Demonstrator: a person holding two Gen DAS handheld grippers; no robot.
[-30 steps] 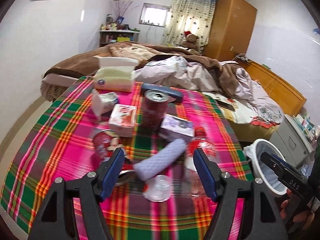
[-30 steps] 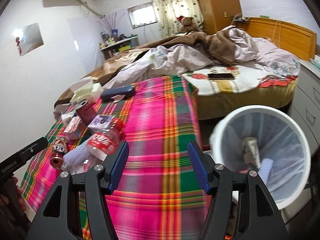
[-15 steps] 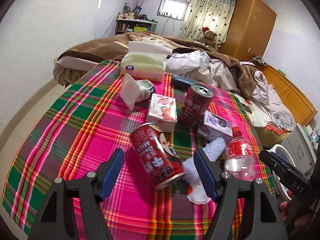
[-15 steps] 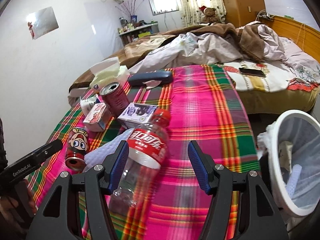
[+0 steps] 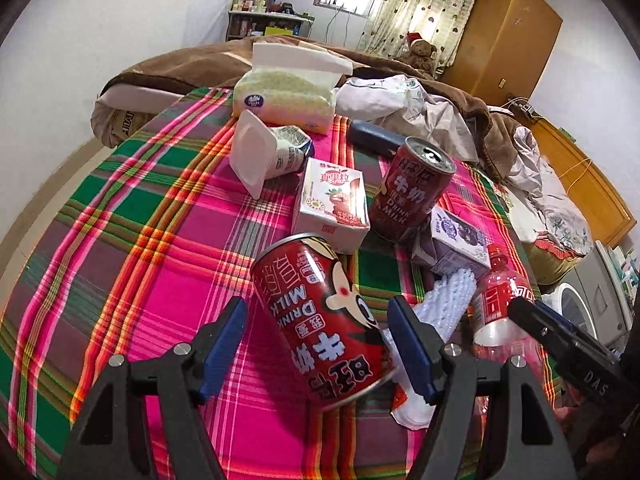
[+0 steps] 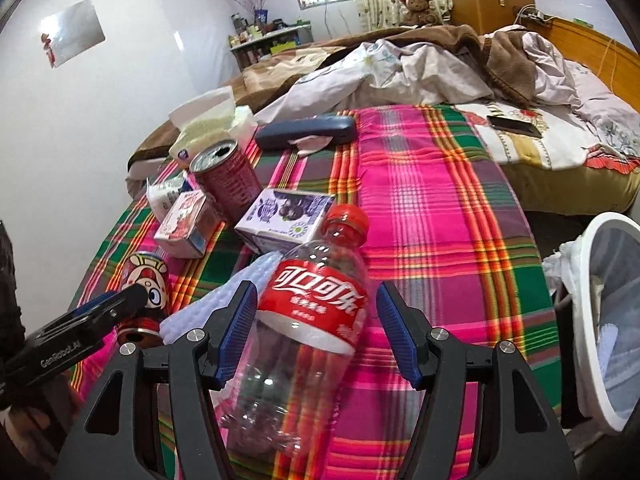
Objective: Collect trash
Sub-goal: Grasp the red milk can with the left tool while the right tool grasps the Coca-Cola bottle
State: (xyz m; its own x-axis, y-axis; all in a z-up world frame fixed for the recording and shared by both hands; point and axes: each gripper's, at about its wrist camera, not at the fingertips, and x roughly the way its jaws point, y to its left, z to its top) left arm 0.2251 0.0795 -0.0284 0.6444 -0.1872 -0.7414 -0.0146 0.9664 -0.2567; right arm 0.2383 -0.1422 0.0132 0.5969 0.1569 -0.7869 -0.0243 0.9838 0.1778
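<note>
A red milk can (image 5: 324,320) lies on its side on the plaid table. My left gripper (image 5: 318,340) is open with the can between its fingers. An empty cola bottle (image 6: 304,320) with a red cap lies on the table. My right gripper (image 6: 316,328) is open around its label. The bottle also shows in the left wrist view (image 5: 500,304). The lying can shows in the right wrist view (image 6: 146,284). A white foam sleeve (image 5: 444,304) lies between can and bottle. The white trash bin (image 6: 612,320) with a liner stands off the table's right edge.
An upright opened red can (image 5: 408,192), a red juice carton (image 5: 332,204), a purple carton (image 5: 452,244), a tipped yogurt cup (image 5: 264,152), a tissue pack (image 5: 288,88) and a dark case (image 6: 308,130) sit farther back. A bed with heaped blankets (image 6: 420,60) lies behind.
Both grippers have moved in closer. The lying can now sits between my left fingers, and the cola bottle sits between my right fingers. The bin has slid to the right edge.
</note>
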